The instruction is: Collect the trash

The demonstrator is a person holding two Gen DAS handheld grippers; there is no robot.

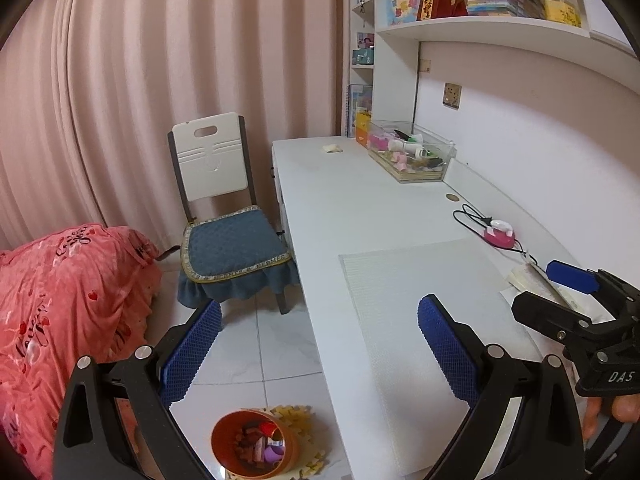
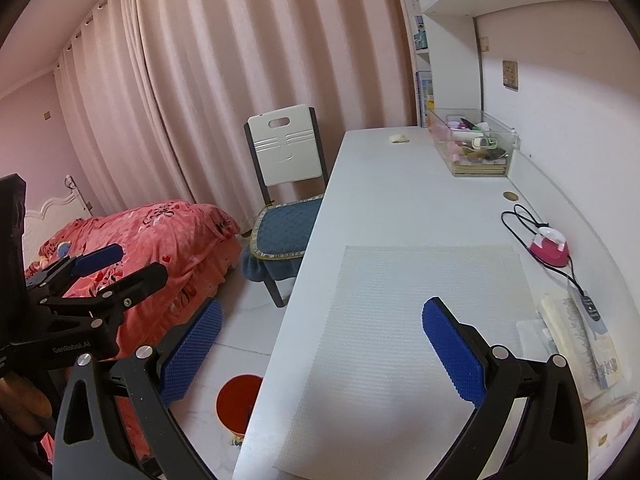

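Both grippers hovered above the near end of the desk [image 1: 340, 200], jaws wide apart, nothing held. Left gripper [image 1: 320, 344] hung over the desk edge, straddling floor and mat [image 1: 420, 300]; right gripper [image 2: 320, 352] sat similarly. Likely a ready pose before reaching.

Trash: small crumpled wad [image 1: 333, 148] at the far end of the desk, left of the clear box [image 1: 412, 156], well apart from both grippers. It looked slightly wider than tall, long axis roughly across the desk; no clear pointing direction, too small to tell.

Orange bin [image 1: 252, 446] stood upright on the floor beside the desk, under the left gripper, mouth up, probably placed there for the drop.
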